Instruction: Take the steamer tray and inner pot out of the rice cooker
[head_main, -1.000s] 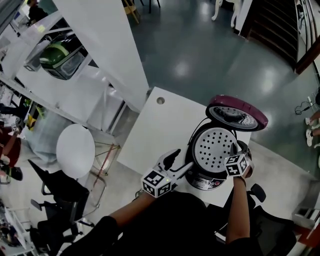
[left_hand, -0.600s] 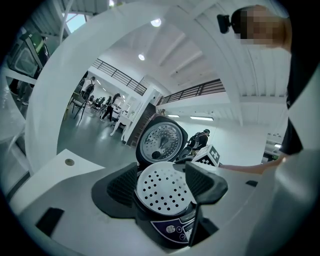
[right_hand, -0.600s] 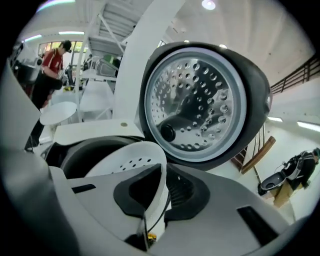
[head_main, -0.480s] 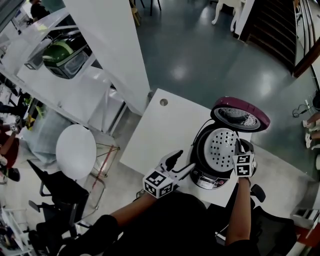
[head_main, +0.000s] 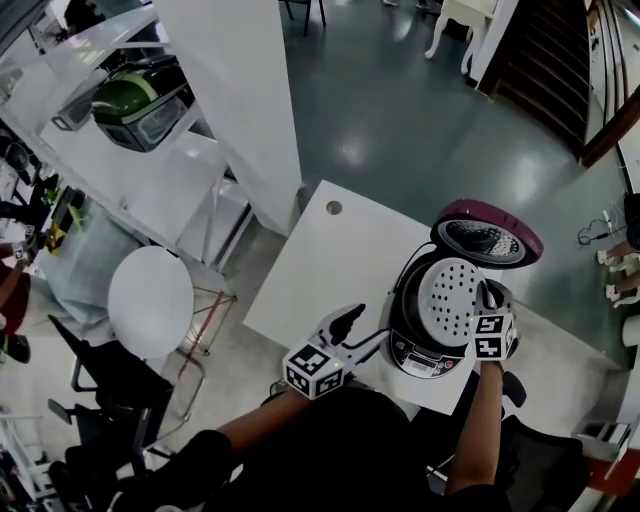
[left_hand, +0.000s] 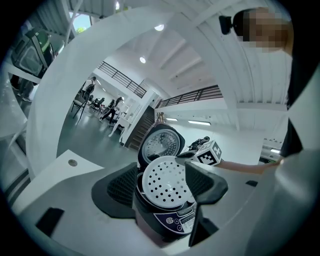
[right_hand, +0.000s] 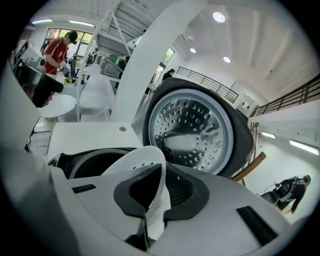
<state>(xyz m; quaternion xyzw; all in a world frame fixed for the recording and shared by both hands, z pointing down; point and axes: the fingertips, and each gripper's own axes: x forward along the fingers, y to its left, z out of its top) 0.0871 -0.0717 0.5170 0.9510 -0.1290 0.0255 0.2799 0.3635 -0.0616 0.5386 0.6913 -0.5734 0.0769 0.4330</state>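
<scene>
The right gripper (head_main: 484, 302), its jaws just closed, pinches the right rim of the tray (head_main: 445, 300), which tilts above the cooker (head_main: 425, 352). The left gripper (head_main: 360, 330) stands open and empty, just left of the cooker.

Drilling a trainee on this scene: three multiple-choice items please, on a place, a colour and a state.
1. Where is the white perforated steamer tray? A flat on the table; B tilted over the black rice cooker; C on the floor.
2. The cooker's open lid is: A maroon; B green; C yellow.
3. The right gripper is: A open, empty; B out of view; C shut on the tray.
Key: B, one edge is raised above the cooker's opening; A, its outer shell shows it; C, its jaws, which have just been closing, pinch the tray's rim.
</scene>
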